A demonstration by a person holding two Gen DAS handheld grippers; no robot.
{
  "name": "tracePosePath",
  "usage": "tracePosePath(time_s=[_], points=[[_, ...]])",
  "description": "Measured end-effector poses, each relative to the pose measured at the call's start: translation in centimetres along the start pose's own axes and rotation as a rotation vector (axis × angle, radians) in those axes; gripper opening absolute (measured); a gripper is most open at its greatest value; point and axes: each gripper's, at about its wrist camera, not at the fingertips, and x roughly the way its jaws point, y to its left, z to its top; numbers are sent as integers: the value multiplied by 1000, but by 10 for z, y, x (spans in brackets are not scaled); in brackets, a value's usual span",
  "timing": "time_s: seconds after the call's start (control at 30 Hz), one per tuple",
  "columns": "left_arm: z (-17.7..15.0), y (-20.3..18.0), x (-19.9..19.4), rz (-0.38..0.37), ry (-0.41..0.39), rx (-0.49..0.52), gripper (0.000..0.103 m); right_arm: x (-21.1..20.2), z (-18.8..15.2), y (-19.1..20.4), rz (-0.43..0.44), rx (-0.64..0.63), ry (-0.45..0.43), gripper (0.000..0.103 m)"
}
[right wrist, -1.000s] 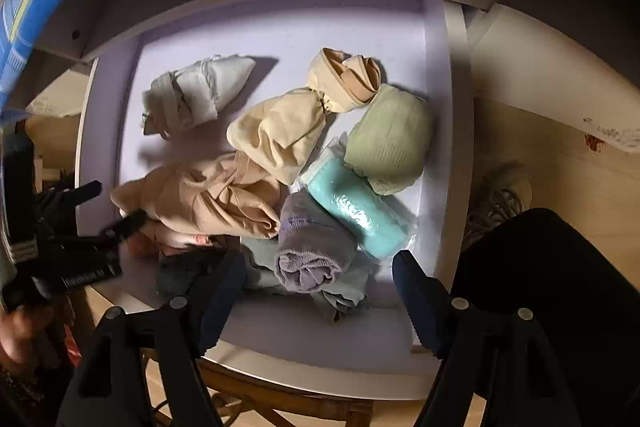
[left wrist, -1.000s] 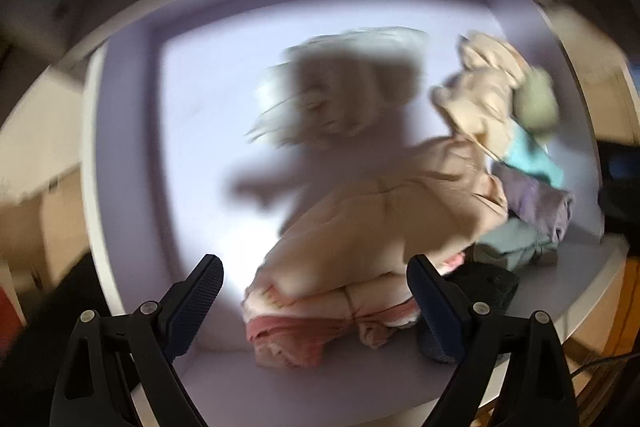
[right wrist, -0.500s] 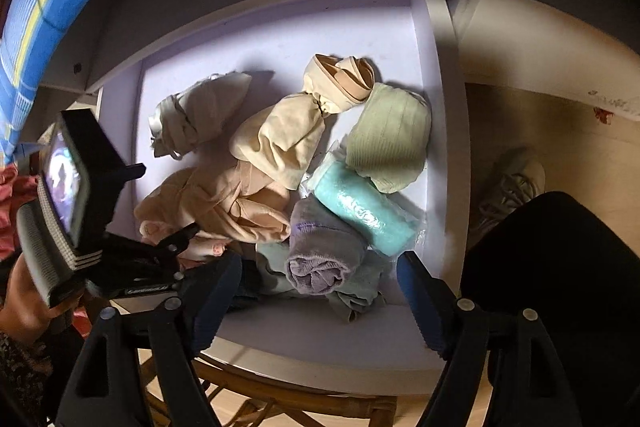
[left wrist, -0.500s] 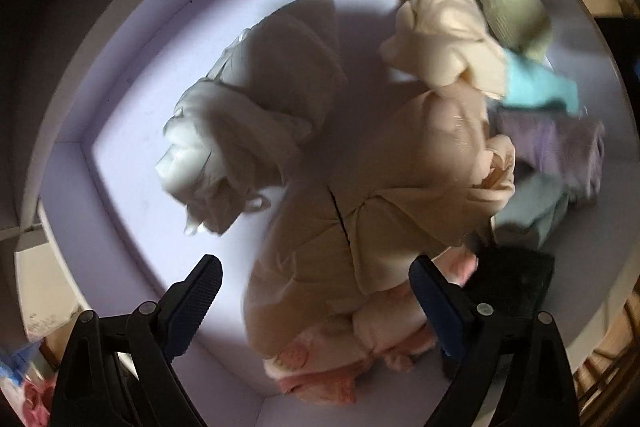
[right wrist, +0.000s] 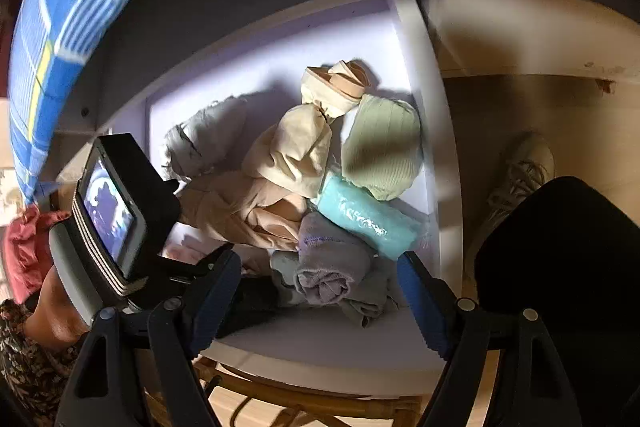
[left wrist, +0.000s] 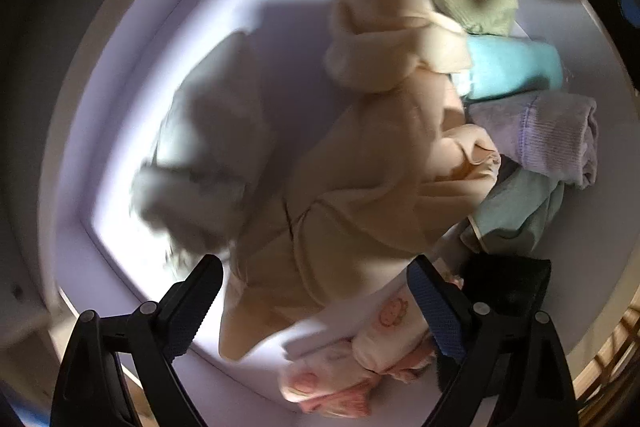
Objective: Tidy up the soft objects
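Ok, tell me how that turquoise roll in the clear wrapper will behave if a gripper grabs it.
The turquoise roll sits in glossy, crinkled film, so the pads may well slip on it. It looks soft and tightly rolled, so it should probably squash slightly yet keep its shape, not flop. Wedged between the green bundle and purple roll, lifting it may nudge both.

white shelf [right wrist: 420, 75], wooden floor [right wrist: 540, 99]

Drawer [right wrist: 416, 39] floor bare at 11 o'clock of grey bundle [right wrist: 208, 143]. Clothes heap [right wrist: 320, 195] fills centre to 3 o'clock, against right wall.
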Motion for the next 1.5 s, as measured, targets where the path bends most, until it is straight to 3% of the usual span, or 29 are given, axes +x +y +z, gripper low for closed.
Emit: tracePosePath(time_s=[0.2,0.33,0.47,0.67,0.77,0.9,0.97,1.27,1.47,1.5], points=[[14,-21,13,40,33,100,95,0,-2,-7,17,32,3,81],[12,-27,24,83,40,50,94,-2,0,-10,26,57,-3,81],[4,-31,29,64,46,-17,85,-2,0,-9,33,63,-8,81],[-24,-20,31,-23,30,-201,80,0,0,-9,36,59,-2,81],[-42,0,38,-77,36,-300,79,0,0,-11,40,68,0,81],[-61,29,43,-159,69,-504,79,-1,-1,-11,46,69,-2,81],[-63,35,44,-177,70,-540,80,-1,-1,-9,46,65,-1,81],[-15,19,34,-54,47,-358,81,0,-1,-10,51,74,0,81],[-5,11,47,-79,99,-387,80,8,1,-11,-1,67,13,81],[-8,11,46,-86,82,-402,76,12,0,-11,-15,65,23,81]])
